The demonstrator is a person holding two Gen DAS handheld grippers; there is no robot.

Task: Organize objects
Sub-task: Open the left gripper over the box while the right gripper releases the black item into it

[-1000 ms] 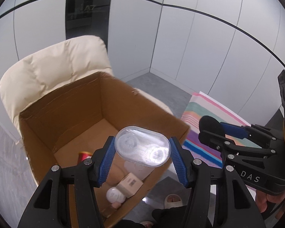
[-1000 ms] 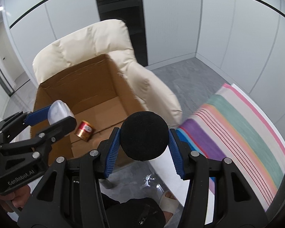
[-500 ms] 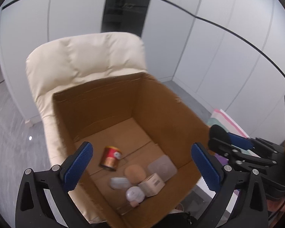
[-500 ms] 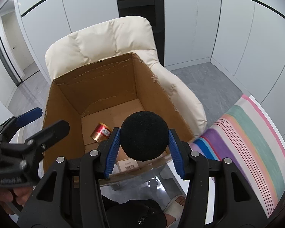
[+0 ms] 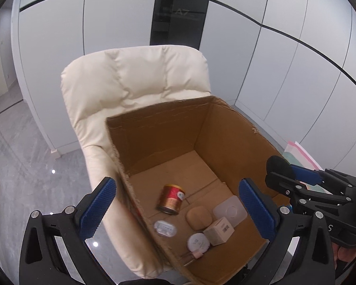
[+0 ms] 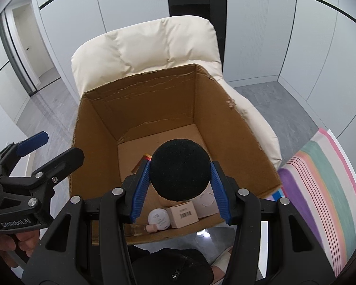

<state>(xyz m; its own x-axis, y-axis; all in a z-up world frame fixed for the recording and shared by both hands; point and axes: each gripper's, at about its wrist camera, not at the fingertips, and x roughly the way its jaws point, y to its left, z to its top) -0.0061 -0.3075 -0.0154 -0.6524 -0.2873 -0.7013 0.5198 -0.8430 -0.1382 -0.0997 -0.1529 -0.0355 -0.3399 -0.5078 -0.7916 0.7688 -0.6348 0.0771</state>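
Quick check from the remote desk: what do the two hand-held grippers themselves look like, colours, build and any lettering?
Both match: the left hand-held gripper and right hand-held gripper have black linkage arms with silver pivot screws and blue ribbed finger pads. The left body reads "GenRobot.AI" in white in the right wrist view. No cables or sleeves show.

An office-like interior, bare and corporate: pale panelled walls (image 5: 284, 76) all round, a dark glass door (image 5: 180, 11) marked A7 at twelve o'clock, polished grey floor tiles (image 5: 23, 166), and a cream padded armchair (image 5: 135, 78) before it.
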